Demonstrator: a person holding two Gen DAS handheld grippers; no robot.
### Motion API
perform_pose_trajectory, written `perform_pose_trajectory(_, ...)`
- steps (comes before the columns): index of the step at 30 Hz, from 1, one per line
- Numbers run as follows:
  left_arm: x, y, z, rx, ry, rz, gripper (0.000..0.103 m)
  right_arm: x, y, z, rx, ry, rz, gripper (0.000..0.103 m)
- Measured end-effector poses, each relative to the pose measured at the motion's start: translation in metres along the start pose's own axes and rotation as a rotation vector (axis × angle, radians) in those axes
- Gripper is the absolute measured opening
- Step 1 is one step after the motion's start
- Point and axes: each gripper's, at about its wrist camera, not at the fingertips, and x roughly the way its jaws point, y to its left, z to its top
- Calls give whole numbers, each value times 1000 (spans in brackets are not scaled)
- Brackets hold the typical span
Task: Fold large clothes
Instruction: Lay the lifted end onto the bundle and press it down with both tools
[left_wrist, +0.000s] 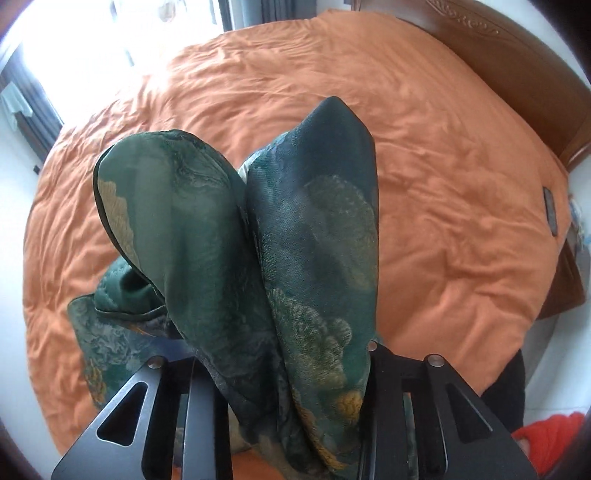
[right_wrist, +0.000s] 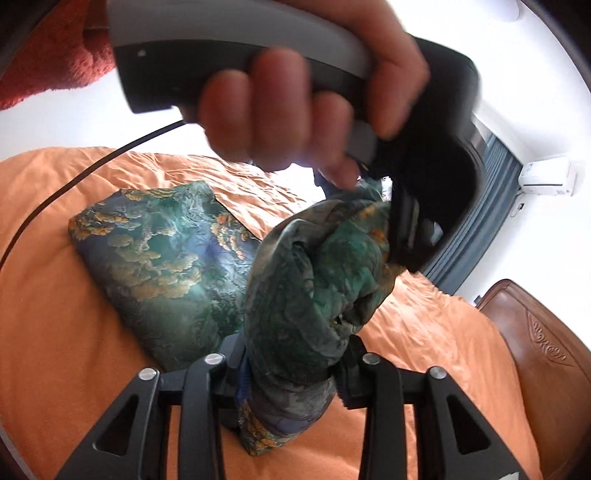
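- Setting: wide bed under a rumpled orange cotton cover (left_wrist: 424, 155); carved brown wooden headboard (left_wrist: 517, 62) along its far edge; bright window with dark grey curtains (right_wrist: 480, 206) beyond.
- Task item: large padded garment of dark green brocade with gold and blue cloud pattern (right_wrist: 162, 258). Part of it lies flat and folded on the orange cover; the rest is lifted off the bed in thick rolled folds.
- Left gripper (left_wrist: 291, 354): pointing steeply down. Two thick folds of the green brocade (left_wrist: 314, 229) rise up between its black fingers, which pinch the bunched cloth at its base.
- Right gripper (right_wrist: 291, 365): nearly level. A fat bundle of the same garment sits wedged between its black fingers, pads pressed against the cloth on both sides.
- Right wrist view: the person's hand (right_wrist: 314, 96) wraps the grey handle of the other tool, blurred, close above the bundle; a black cable (right_wrist: 74, 181) trails across the cover.
- Red knit sleeve (right_wrist: 48, 66) at upper left.
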Motion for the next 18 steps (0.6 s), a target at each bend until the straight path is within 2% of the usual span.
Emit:
perform_pose_trajectory(1,-3,8,0,-5,-6,-10,29,-3,-3,0,28,-8,32,68)
perform_pose_trajectory(3,-9,33,-1,-32,-18,-30,29,-14,-14,2,112,-6,118,75)
perform_pose_trajectory(6,-21,72,-9,-79,-36,-74,29,-26,-34,-2,241,21,218,75)
perform_pose_trajectory(9,-26,108,-25,-111,-59,-91,30,-27,-65,-11,426,36,306,75)
perform_pose_trajectory(12,-19,138,-43,-155,-55,-101,30,-9,-100,-14,615,50,338,75)
perform_pose_trajectory(15,-8,168,-68,-219,-54,-121,31,20,-118,-9,691,90,368,67)
perform_pose_trajectory(16,-6,176,-75,-237,-56,-128,31,35,-116,-4,688,108,390,63)
perform_pose_trajectory(18,2,194,-92,-283,-60,-149,31,57,-106,5,684,131,440,61)
